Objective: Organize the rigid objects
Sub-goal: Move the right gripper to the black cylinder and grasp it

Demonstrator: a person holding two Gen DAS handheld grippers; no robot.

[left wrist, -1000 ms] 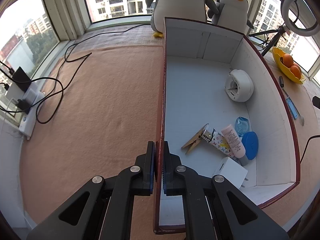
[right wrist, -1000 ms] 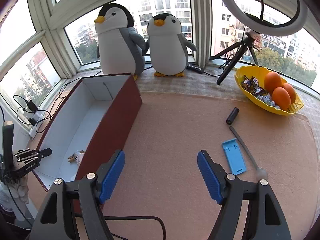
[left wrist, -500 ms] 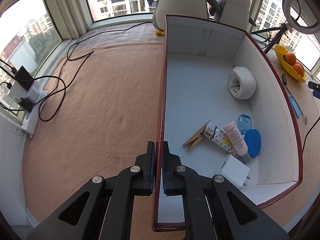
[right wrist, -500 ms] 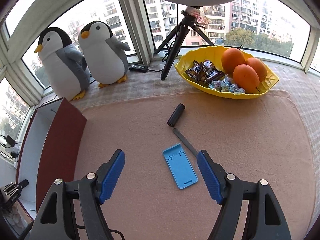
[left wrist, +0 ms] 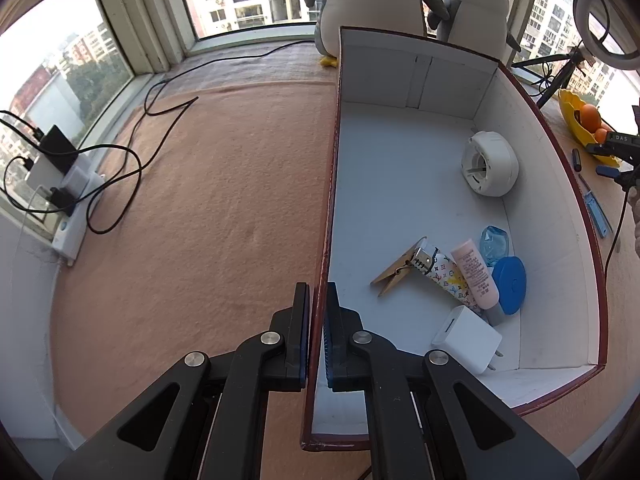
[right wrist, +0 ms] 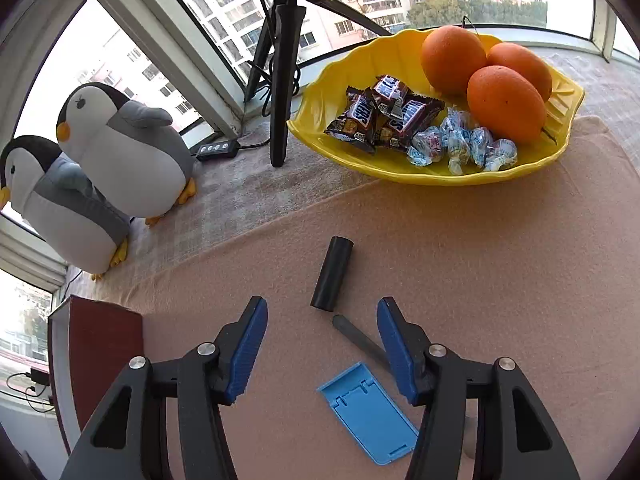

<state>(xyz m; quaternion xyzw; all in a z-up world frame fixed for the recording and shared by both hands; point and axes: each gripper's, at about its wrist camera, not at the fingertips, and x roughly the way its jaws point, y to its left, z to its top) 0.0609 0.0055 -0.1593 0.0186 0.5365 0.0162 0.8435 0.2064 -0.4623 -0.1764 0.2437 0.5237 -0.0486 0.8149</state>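
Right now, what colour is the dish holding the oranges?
Yellow. The dish shows best in the right wrist view.

left tool (left wrist: 316, 332): black arms | blue ribbed pads | silver screws

The box (left wrist: 404, 184) interior is left free across its far half and left side; access is blocked at the right wall by a white disc (left wrist: 490, 169) and near the front by a cluster of small items (left wrist: 472, 276). On the mat (right wrist: 460, 264), open passage is found right of the cylinder (right wrist: 333, 273). The far edge is obstructed by the yellow dish (right wrist: 400, 168), a tripod (right wrist: 282, 80) and 2 penguins (right wrist: 124, 152).
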